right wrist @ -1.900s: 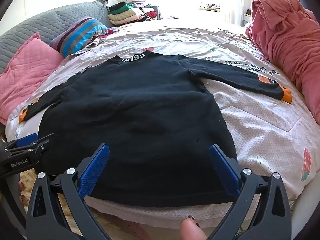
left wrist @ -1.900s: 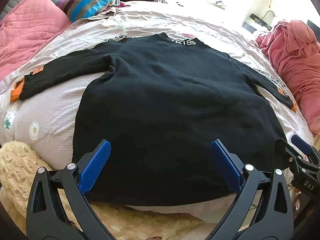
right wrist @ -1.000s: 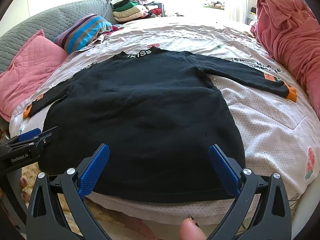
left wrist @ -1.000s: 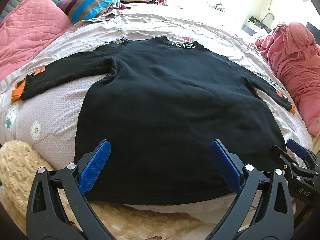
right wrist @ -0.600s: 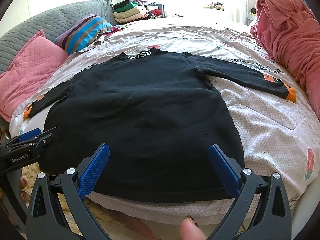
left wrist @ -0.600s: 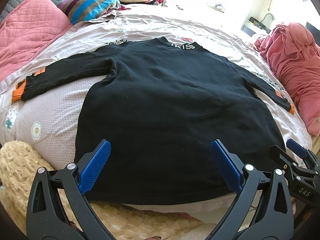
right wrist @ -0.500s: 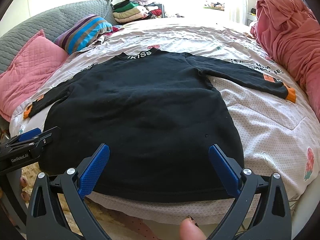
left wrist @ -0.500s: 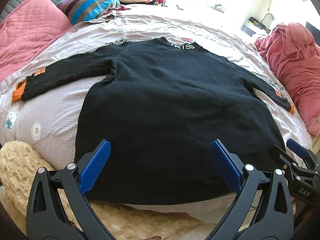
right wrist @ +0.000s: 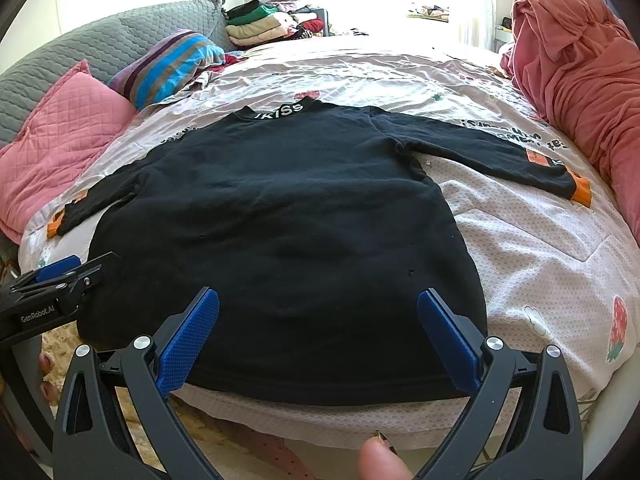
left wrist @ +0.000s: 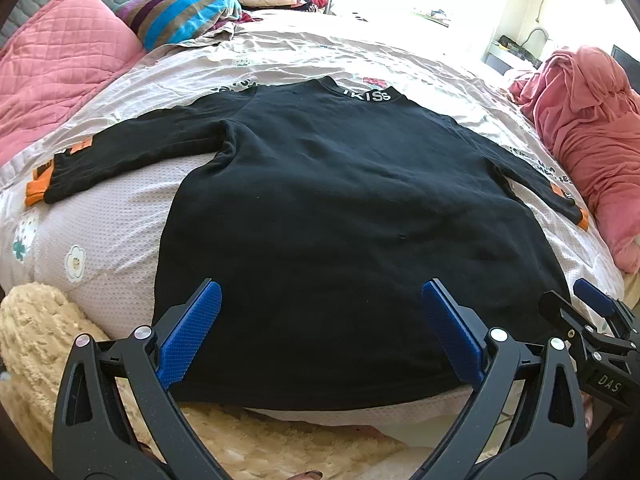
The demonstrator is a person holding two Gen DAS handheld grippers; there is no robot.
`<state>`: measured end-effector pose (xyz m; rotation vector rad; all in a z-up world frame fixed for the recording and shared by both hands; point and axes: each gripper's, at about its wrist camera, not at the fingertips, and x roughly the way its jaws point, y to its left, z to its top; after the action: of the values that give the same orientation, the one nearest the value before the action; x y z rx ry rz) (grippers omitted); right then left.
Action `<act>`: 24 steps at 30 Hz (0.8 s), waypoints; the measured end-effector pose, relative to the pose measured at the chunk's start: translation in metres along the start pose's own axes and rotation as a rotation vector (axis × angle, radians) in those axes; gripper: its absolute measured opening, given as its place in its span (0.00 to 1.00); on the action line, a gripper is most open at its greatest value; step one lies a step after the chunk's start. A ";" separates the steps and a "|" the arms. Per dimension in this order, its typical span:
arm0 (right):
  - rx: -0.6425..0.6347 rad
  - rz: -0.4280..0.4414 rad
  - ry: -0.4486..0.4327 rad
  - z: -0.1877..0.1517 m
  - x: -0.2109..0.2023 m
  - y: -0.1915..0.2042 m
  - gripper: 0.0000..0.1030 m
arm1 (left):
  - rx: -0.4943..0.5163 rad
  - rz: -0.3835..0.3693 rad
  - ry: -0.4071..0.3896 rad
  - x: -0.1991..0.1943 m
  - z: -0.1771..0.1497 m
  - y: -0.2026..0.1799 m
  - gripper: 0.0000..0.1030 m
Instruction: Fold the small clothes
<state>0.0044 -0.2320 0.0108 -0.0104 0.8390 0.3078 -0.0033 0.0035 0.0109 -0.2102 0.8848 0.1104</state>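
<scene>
**Black top laid flat, no fold yet made**

Across the bed (left wrist: 360, 52), whose pale printed cover fills both views, the black top (left wrist: 340, 216) lies spread flat on its back or front (which, I cannot tell), collar toward the headboard end and hem toward the near edge. It is the landmark for all else. Nothing of it is folded: the body is smooth and full width, and both sleeves reach straight out from the shoulders, each ending in an orange cuff, one left of the top (left wrist: 38, 186) and one right of it (right wrist: 580, 190). So the laying-out looks finished, and every fold, sleeves in and then body over, is judged as still to come.

Beyond the top, left of its collar, sit a pink cushion (left wrist: 56, 76) and a striped pillow (left wrist: 184, 8); further back is a stack of folded clothes (right wrist: 264, 22). Right of the top, a heap of red-pink cloth (right wrist: 576, 64) rests on the bed, well apart from the sleeve.

Below the hem, a cream fleecy blanket (left wrist: 36, 328) lies just beside the bed's near edge.

Both tools hover near the hem, holding nothing. The left tool (left wrist: 320, 332) stands wide, its blue pads over the hem's left half; the right tool (right wrist: 318, 332) is equally wide over the right half. Neither visibly touches the cloth.
</scene>
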 end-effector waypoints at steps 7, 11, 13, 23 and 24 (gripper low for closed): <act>-0.006 -0.001 -0.002 0.002 0.001 0.001 0.96 | 0.001 0.002 0.001 0.001 0.000 0.002 0.91; -0.012 0.001 -0.011 0.003 0.001 0.003 0.96 | 0.002 0.005 -0.001 0.001 0.000 0.002 0.91; -0.013 0.003 -0.013 0.004 0.001 0.003 0.96 | 0.001 0.005 0.000 0.002 0.001 0.002 0.91; -0.012 0.018 -0.026 0.013 0.003 0.000 0.96 | 0.010 0.001 0.004 0.006 0.004 -0.002 0.91; -0.013 0.021 -0.026 0.014 0.004 0.000 0.96 | 0.011 -0.001 0.004 0.007 0.005 -0.003 0.91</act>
<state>0.0172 -0.2294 0.0175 -0.0097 0.8114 0.3323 0.0057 0.0016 0.0094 -0.2010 0.8892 0.1040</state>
